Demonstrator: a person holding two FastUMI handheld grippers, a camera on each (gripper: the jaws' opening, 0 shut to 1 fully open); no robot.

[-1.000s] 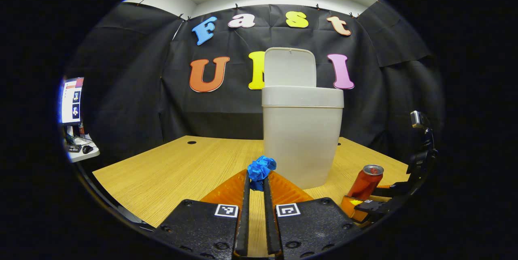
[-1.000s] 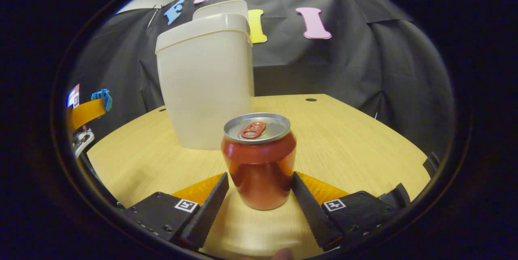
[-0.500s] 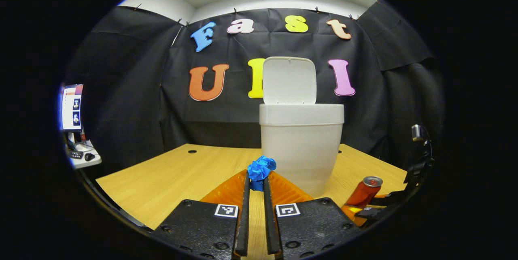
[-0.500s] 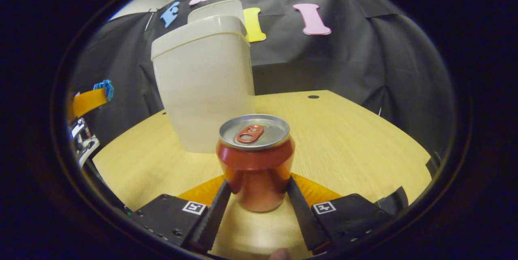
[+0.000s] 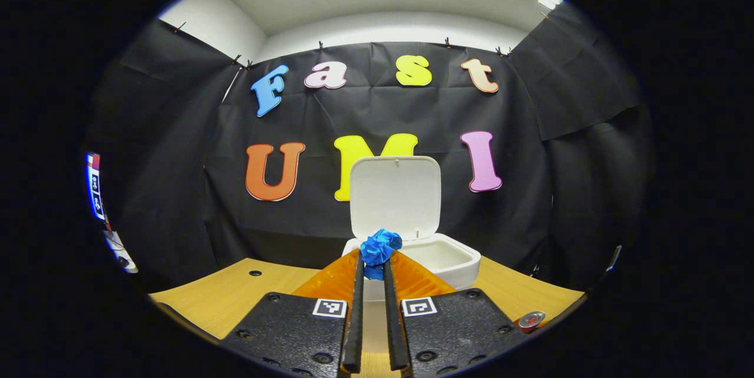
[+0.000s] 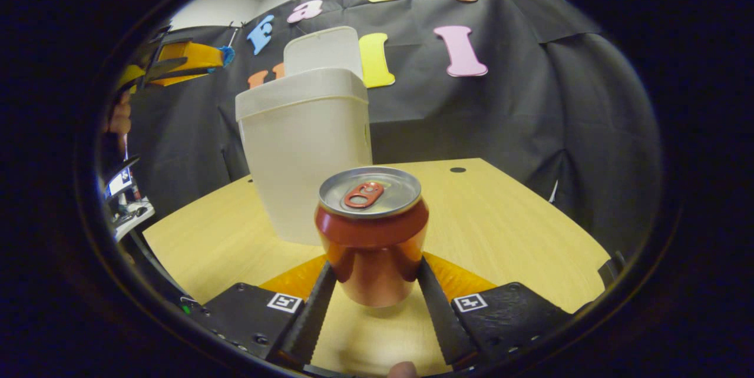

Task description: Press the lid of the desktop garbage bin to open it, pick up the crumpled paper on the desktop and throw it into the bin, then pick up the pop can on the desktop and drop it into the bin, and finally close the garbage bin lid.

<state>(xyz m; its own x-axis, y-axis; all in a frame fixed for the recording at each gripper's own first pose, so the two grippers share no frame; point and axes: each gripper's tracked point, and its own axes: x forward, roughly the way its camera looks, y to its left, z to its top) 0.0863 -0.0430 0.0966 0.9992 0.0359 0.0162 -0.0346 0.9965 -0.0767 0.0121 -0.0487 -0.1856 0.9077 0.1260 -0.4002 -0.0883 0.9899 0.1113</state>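
Note:
My left gripper point(image 5: 371, 261) is shut on the blue crumpled paper point(image 5: 380, 247), held high, just short of the near rim of the white bin point(image 5: 465, 261). The bin's lid point(image 5: 394, 196) stands upright and the inside is open. In the right gripper view the left gripper point(image 6: 219, 56) hangs at upper left, level with the lid point(image 6: 323, 51), the paper point(image 6: 227, 55) at its tip. My right gripper point(image 6: 375, 269) is shut on the red pop can point(image 6: 371, 231), both fingers pressed against its sides, in front of the bin point(image 6: 306, 160). The can's top point(image 5: 530, 320) shows low right.
The wooden table point(image 6: 506, 225) has cable holes point(image 6: 457, 169) near its back edge, and the booth's cloth wall stands close behind the bin. A hand point(image 6: 121, 119) holds the left gripper. A side desk with a screen point(image 5: 94, 186) stands far left.
My left gripper has risen with the paper from table height to above the bin's rim. My right gripper's fingers have shut on the can's sides.

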